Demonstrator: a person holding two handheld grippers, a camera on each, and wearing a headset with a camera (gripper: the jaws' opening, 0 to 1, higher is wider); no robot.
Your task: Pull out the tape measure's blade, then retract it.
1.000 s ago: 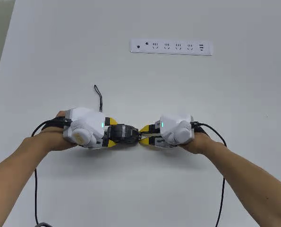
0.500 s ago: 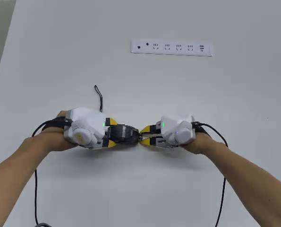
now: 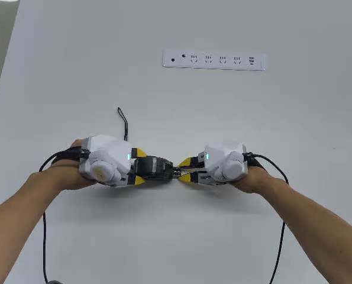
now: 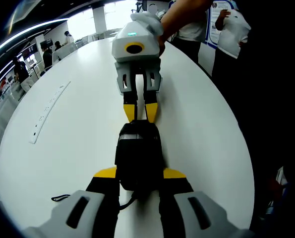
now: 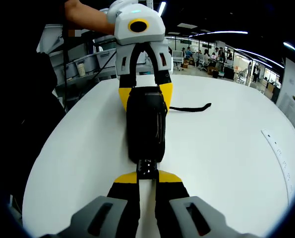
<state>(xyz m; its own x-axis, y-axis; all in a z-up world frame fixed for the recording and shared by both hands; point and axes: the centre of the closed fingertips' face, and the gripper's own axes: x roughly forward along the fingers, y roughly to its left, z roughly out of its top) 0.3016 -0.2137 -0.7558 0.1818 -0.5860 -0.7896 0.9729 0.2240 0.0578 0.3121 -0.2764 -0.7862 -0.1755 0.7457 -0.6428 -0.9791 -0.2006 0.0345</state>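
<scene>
A black tape measure (image 3: 155, 168) lies on the white table, and my left gripper (image 3: 141, 167) is shut on its body from the left. In the left gripper view the case (image 4: 139, 153) sits between my yellow-tipped jaws (image 4: 140, 173). From the right, my right gripper (image 3: 182, 170) is shut on the blade's end hook (image 5: 147, 168), just outside the case (image 5: 146, 124). A very short piece of blade shows between the right gripper's fingers (image 4: 141, 111). The case's black wrist strap (image 3: 123, 121) trails away behind the left gripper.
A white power strip (image 3: 214, 59) lies flat at the far side of the table. Black cables run back from both grippers along the person's forearms. The white table (image 3: 282, 118) stretches bare around both hands.
My right gripper has slid a little to the right, holding the hook, so a small gap has opened between it and the case. The left gripper and the case stay put.
</scene>
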